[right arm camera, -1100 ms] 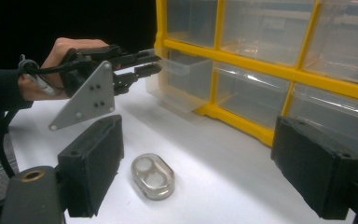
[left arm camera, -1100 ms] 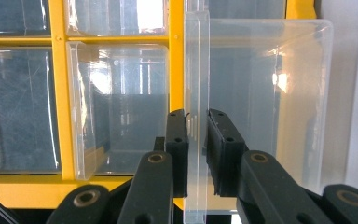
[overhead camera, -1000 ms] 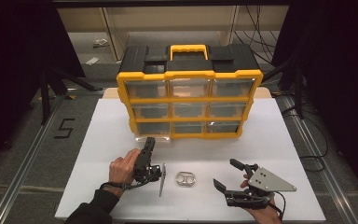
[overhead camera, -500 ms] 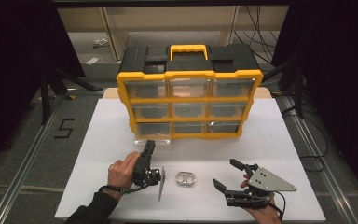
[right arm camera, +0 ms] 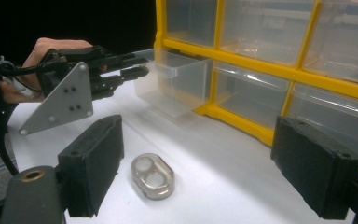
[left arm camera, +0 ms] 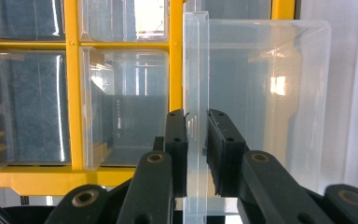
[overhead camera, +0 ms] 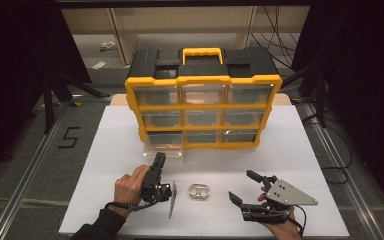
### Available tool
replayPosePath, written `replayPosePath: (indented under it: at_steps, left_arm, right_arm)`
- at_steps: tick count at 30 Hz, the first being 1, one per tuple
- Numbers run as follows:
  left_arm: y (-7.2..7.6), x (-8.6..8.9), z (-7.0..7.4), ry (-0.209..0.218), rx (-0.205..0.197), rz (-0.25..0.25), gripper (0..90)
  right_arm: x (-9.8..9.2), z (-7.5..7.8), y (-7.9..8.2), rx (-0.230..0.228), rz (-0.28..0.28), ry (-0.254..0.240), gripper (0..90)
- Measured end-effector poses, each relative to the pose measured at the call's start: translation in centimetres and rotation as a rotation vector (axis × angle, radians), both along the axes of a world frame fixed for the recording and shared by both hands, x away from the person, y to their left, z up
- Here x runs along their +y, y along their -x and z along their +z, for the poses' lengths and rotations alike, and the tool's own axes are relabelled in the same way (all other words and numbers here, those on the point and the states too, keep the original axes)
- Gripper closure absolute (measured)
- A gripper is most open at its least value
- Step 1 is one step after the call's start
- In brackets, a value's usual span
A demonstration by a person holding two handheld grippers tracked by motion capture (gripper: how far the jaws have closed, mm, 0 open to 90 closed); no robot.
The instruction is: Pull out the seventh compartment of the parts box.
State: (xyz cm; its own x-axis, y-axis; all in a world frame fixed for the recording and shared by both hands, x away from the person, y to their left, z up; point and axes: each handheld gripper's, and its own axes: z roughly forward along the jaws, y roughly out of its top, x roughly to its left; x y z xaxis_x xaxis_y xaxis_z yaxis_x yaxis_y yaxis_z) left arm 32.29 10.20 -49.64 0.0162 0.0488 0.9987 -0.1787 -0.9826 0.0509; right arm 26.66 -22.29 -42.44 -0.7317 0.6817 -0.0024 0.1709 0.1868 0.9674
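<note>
A yellow organiser (overhead camera: 204, 81) with nine clear drawers stands at the back of the white board. Its bottom-left drawer (overhead camera: 163, 148) is pulled partly out onto the board. My left gripper (overhead camera: 159, 158) points at it and is shut on the drawer's thin front lip (left arm camera: 196, 70), one pad on each side. From the right gripper view the same drawer (right arm camera: 177, 86) sticks out of the frame with the left gripper (right arm camera: 137, 70) at its front. My right gripper (overhead camera: 241, 185) rests open near the front edge, nothing between its pads (right arm camera: 93, 163). A small clear oval piece (overhead camera: 199, 191) lies between the hands.
The white board (overhead camera: 300, 145) covers the table, with bare room right of the pulled drawer and in front of the organiser. A black handle and lid compartments top the organiser (overhead camera: 200, 52). A "5" mark (overhead camera: 69, 137) is on the grey surface at left.
My left gripper has drawn back slightly toward the near edge, still holding the drawer's lip. The right gripper and the oval piece have stayed put.
</note>
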Motion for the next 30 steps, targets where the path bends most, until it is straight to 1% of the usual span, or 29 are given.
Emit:
replayPosePath:
  at_steps: [3,5,6,8,9,10,11,13,14,15,17,18,19,20,21,22,23,25,26,27,28,29,30]
  left_arm:
    - [0.0,-0.1,-0.1,-0.003,0.003,0.0,77.8]
    - [0.1,-0.2,-0.1,0.001,0.018,0.002,77.2]
    - [0.1,-0.2,0.0,0.006,0.022,0.002,76.4]
    - [0.1,-0.2,0.1,0.002,0.023,0.001,73.3]
    - [0.1,-0.1,0.2,0.019,0.03,-0.001,73.3]
    - [0.1,-0.1,0.3,0.038,0.041,-0.004,69.1]
    - [0.2,0.0,0.6,0.04,0.056,-0.007,67.0]
    - [0.2,0.0,0.6,0.045,0.061,-0.013,62.2]
    - [0.4,-0.1,0.8,0.067,0.087,-0.027,60.0]
    - [0.4,-0.1,0.8,0.067,0.087,-0.027,57.7]
    - [0.7,-0.3,1.2,0.096,0.121,-0.036,52.0]
    - [0.7,-0.3,1.2,0.096,0.121,-0.036,48.0]
    - [0.7,-0.3,1.3,0.124,0.14,-0.037,44.8]
    - [0.9,-0.4,1.7,0.172,0.178,-0.043,42.5]
    - [0.9,-0.4,1.7,0.172,0.178,-0.043,39.2]
    - [0.9,-0.4,2.1,0.23,0.226,-0.049,36.6]
    - [0.9,-0.4,2.1,0.23,0.226,-0.049,35.2]
    - [0.9,-0.3,2.6,0.302,0.266,-0.067,32.7]
    - [1.0,-0.3,2.8,0.33,0.284,-0.072,32.7]
    - [1.0,-0.2,3.0,0.363,0.3,-0.083,30.8]
    - [1.1,-0.1,3.4,0.408,0.34,-0.108,29.9]
    - [1.1,-0.1,3.4,0.408,0.34,-0.108,29.1]
    - [1.2,-0.1,3.5,0.428,0.353,-0.116,28.9]
  right_arm:
    - [0.0,0.0,0.0,0.0,0.0,0.0,18.0]
    - [0.0,0.0,0.0,0.0,0.0,0.0,18.0]
    - [0.0,0.0,0.0,-0.001,0.0,0.0,18.0]
    - [0.0,0.0,0.0,-0.001,0.0,0.0,18.0]
    - [0.0,0.0,0.0,0.0,0.0,0.0,18.0]
    - [0.0,0.0,0.0,-0.001,0.0,0.0,18.0]
    - [0.0,0.0,0.0,-0.001,0.0,0.001,18.0]
    - [0.0,0.0,0.0,0.0,0.0,-0.001,18.0]
    - [0.0,0.0,0.0,0.0,0.001,0.0,18.0]
    - [0.0,0.0,0.0,0.0,0.001,0.0,18.0]
    - [0.0,0.0,0.0,-0.001,0.001,0.002,17.9]
    - [0.0,0.0,0.0,-0.001,0.001,0.003,18.0]
    - [0.0,0.0,0.0,-0.001,0.001,0.002,17.9]
    - [0.0,0.0,0.0,0.0,0.001,0.0,18.0]
    - [0.0,0.0,0.0,0.0,0.001,0.0,18.0]
    - [0.0,0.0,0.0,-0.001,0.001,0.0,18.0]
    - [0.0,0.0,0.0,-0.001,0.001,0.0,18.0]
    - [0.0,0.0,0.0,-0.001,0.001,0.0,18.0]
    - [0.0,0.0,0.0,-0.001,0.001,0.0,18.0]
    - [0.0,0.0,0.0,-0.001,0.001,0.001,17.9]
    - [0.0,0.0,0.0,0.0,0.001,0.0,18.0]
    - [0.0,0.0,0.0,0.0,0.001,0.0,18.0]
    - [0.0,0.0,0.0,-0.001,0.001,0.0,18.0]
